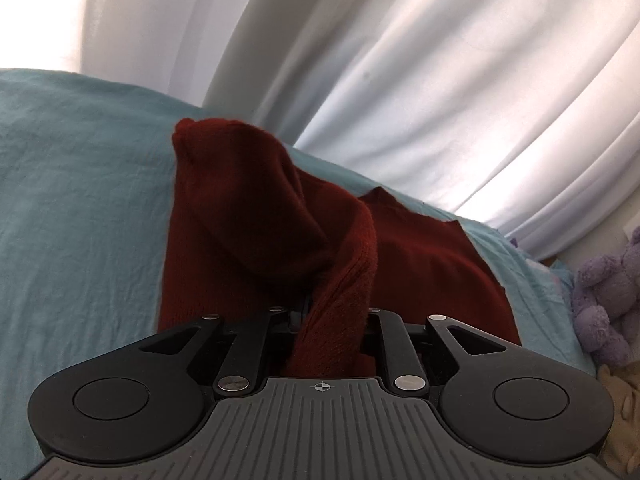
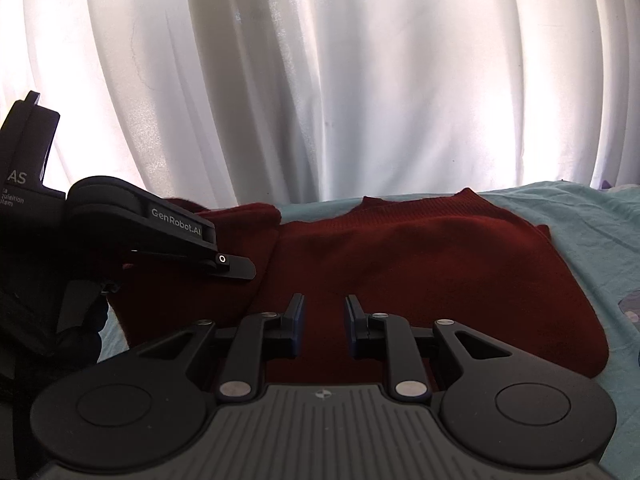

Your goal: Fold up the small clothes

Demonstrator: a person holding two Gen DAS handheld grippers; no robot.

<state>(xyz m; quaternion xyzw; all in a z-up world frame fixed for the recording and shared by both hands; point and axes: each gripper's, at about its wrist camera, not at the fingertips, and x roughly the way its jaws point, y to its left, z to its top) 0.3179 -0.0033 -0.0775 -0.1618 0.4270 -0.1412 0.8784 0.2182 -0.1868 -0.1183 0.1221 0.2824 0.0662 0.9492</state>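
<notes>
Left gripper (image 1: pixel 320 316): jaws nearly closed, pinching a raised fold of the dark red sweater (image 1: pixel 432 248); fingertips buried in knit, pads not visible. Seen again at the left edge of the right wrist view (image 2: pixel 240 268), over the sweater's left side. Right gripper (image 2: pixel 323 320): jaws parted by a narrow gap, nothing between the pads (image 2: pixel 298 320), poised over the sweater's near hem; contact with cloth underneath not discernible. Sweater flat on teal sheet (image 1: pixel 80 200), neckline toward white curtain (image 2: pixel 320 80). Purple plush toy (image 1: pixel 608 292) right of sweater, cut off by frame edge.
</notes>
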